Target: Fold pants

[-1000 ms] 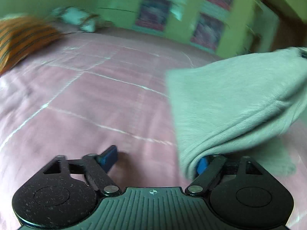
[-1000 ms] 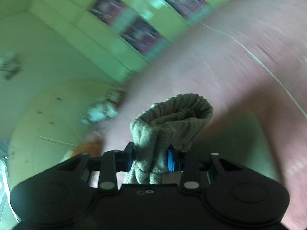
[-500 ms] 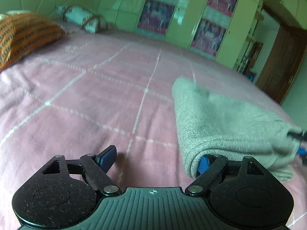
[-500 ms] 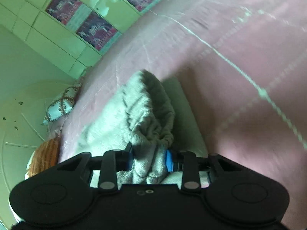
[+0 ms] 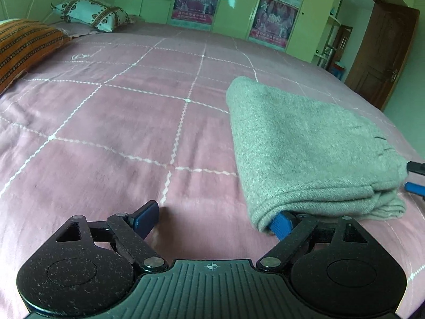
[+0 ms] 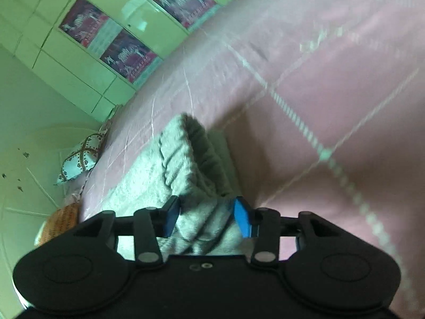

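Bedspread (image 5: 111, 122), pink with white stitched squares, fills the left and far part of the left wrist view, with an orange striped cushion (image 5: 24, 45) and a patterned pillow (image 5: 93, 16) at its far left edge, well apart from the work. Nearer and to the right lie the grey pants (image 5: 305, 146), already doubled into a compact block that rests flat on the cover, its folded edges stacked toward the near right corner. The left gripper (image 5: 220, 220) stands wide and grips nothing: its left pad (image 5: 144, 218) sits on bare cover, while its right pad (image 5: 281, 223) is tucked just under the near left corner of the bundle. At the far right of that view the tips of the right gripper (image 6: 209, 216) show beside the bundle's right end. In the right wrist view its jaws have just been opening, with a bunched ribbed cuff or waistband of the pants (image 6: 186, 164) between them; the cloth touches the pads, but whether they press on it or have already let go I cannot tell. By my reading the folding is nearly finished: what seems left is freeing that last bunch, drawing both tools clear, and perhaps flattening the raised end.
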`<state>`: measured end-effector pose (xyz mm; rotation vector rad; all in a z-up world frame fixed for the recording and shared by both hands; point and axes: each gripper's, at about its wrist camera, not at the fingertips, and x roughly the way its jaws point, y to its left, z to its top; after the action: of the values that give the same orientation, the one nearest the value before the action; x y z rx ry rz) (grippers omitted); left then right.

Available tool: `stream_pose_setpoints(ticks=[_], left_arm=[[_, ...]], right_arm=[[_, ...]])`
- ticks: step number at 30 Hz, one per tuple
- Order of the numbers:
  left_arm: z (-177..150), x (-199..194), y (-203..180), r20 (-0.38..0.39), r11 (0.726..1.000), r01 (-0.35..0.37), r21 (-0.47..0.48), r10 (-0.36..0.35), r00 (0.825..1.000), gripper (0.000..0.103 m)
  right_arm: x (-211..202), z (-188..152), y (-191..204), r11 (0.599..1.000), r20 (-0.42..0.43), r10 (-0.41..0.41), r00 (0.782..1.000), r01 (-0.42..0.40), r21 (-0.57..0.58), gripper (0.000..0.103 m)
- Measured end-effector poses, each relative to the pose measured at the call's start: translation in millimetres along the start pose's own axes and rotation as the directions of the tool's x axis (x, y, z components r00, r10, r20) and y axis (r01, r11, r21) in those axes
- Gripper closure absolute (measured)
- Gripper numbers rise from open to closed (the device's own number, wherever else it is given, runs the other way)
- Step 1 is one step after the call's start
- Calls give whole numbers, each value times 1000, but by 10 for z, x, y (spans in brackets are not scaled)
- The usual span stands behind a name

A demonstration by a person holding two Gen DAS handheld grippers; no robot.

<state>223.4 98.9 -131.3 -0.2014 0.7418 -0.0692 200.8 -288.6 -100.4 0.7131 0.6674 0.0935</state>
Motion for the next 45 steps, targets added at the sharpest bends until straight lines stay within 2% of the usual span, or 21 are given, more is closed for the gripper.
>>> stream_pose_setpoints(ticks=[4,9,12,15,17,19,20,21,22,24,25,26,27,28,29,32,34,36,38,43,45], left_arm=[[-44,-121,66,-19,1000,5,-16,-5,1000,15],[-53,-335,125,-18,999,-50,9,50,999,15],[24,-579,177,110,997,-78,-8,78,991,15],[265,-590,207,197,996,4,-91,14,980,15],[461,-377,164,179,986,77,-145,-51,982,15],[612,-65,69,134,985,88,-150,-68,989,15],[649,129,41,77,984,81,-156,-70,995,15],[651,365,38,-28,982,81,-169,-87,996,14],[618,576,43,-132,981,72,-181,-97,987,14],[583,605,117,-135,975,102,-195,-130,982,14],[586,561,168,-127,968,138,-212,-167,978,14],[577,522,245,-109,950,196,-243,-228,968,14],[571,516,315,-88,925,259,-279,-293,952,14],[566,543,377,-78,897,310,-316,-350,934,14],[567,587,414,-83,881,332,-337,-378,922,14],[577,783,396,-113,862,361,-357,-423,899,15],[599,881,385,-105,841,391,-373,-457,883,15],[611,986,399,-102,815,421,-398,-495,863,15],[618,1077,405,-112,807,437,-397,-515,850,15],[717,1275,428,-99,772,455,-443,-546,832,15],[745,1315,392,-111,781,458,-423,-547,830,15]], right_arm=[[-145,45,47,999,69,-7,998,10,-41,66],[-137,142,242,990,109,125,986,-117,-74,64],[-118,189,482,976,94,185,978,-172,-137,61],[-27,164,694,951,52,207,977,-189,-246,51],[154,116,773,942,-2,194,981,-187,-277,49],[320,62,773,946,-25,155,988,-155,-284,49],[390,34,766,952,-39,135,990,-140,-273,49],[475,23,723,957,-59,91,994,-104,-271,53],[544,17,664,962,-65,32,997,-48,-270,63],[572,79,455,979,-93,0,996,-19,-203,85],[482,145,370,987,-97,38,995,-53,-151,86],[343,205,308,988,-68,83,994,-91,-127,81],[228,242,265,986,-27,99,995,-102,-131,59],[154,286,205,988,8,88,996,-87,-128,23],[144,328,116,990,14,98,995,-96,-104,13],[356,386,-186,990,-97,141,985,-141,10,37],[516,329,-315,982,-169,185,968,-176,65,53],[614,240,-386,975,-199,218,956,-203,93,52],[684,202,-448,966,-183,245,952,-223,132,47],[789,203,-454,958,-170,272,947,-249,144,43],[768,224,-479,946,-153,305,940,-280,161,38]])
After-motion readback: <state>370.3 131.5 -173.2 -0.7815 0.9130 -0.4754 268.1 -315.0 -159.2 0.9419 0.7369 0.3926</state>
